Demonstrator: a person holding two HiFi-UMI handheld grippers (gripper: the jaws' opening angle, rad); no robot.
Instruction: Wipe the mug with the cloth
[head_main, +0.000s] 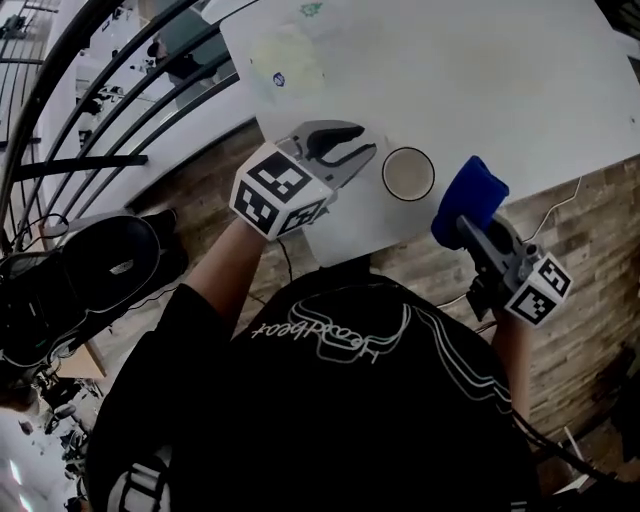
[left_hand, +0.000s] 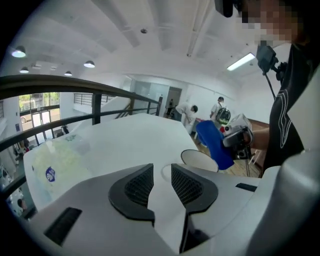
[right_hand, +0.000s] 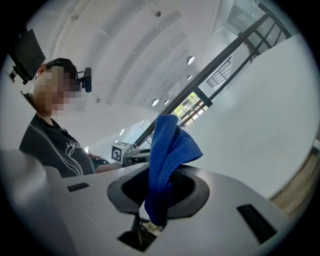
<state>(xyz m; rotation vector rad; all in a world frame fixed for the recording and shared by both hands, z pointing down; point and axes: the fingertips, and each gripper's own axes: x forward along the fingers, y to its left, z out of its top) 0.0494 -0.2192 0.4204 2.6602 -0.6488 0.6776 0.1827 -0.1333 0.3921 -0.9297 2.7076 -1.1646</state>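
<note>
Right claw (right_hand: 160, 196) clamped on blue cloth (right_hand: 167, 145) — left claw (left_hand: 161, 172) narrowly parted, holding nothing — beside empty white mug (head_main: 384, 175) on table (head_main: 490, 90)

Fuzzy, soft-napped blue cloth (right_hand: 167, 150). Smooth white mug (head_main: 408, 174), slightly glossy, on a smooth matt white table (head_main: 480, 80). Left gripper (left_hand: 162, 172) of matt grey plastic with black mesh-textured pads (left_hand: 186, 185). Brown wood-plank floor (head_main: 600, 220).
</note>
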